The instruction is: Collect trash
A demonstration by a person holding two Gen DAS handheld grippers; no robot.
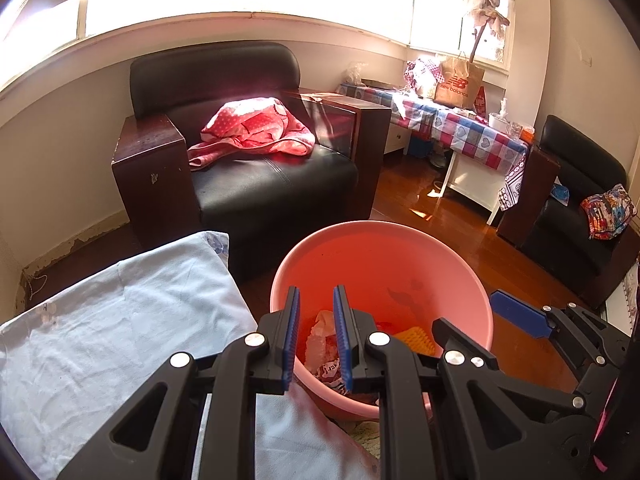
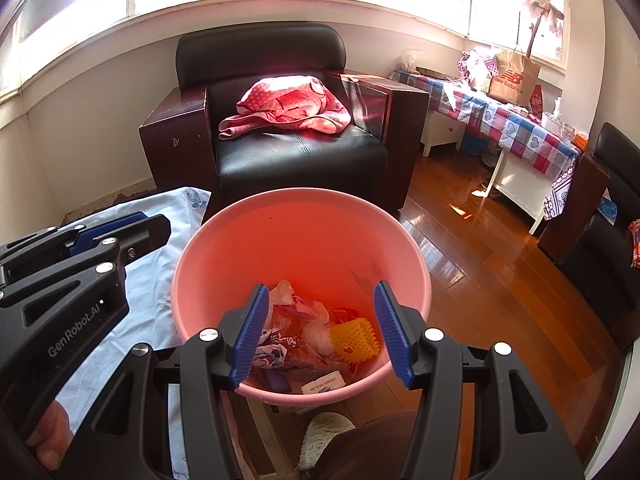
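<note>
**A:** What can't you make out here?

**B:** The near rim of the pink bucket (image 2: 303, 216) is cut off behind the gripper bodies, and the trash (image 2: 308, 332) at the bottom is a crumpled heap: printed wrappers, something yellow and bumpy, and a small white label I can't read. A fingertip peeks in at the right view's lower left corner.

**A:** And the claws?

**B:** Left gripper (image 1: 316, 336) has its blue pads a narrow gap apart with nothing between them. Right gripper (image 2: 320, 330) stands noticeably wider, also empty. Neither touches anything.

**A:** Where's the trash relative to them?

**B:** Down in the bucket, below and just past both sets of fingertips. A pale blue cloth (image 1: 120, 320) lies left of the bucket.
</note>
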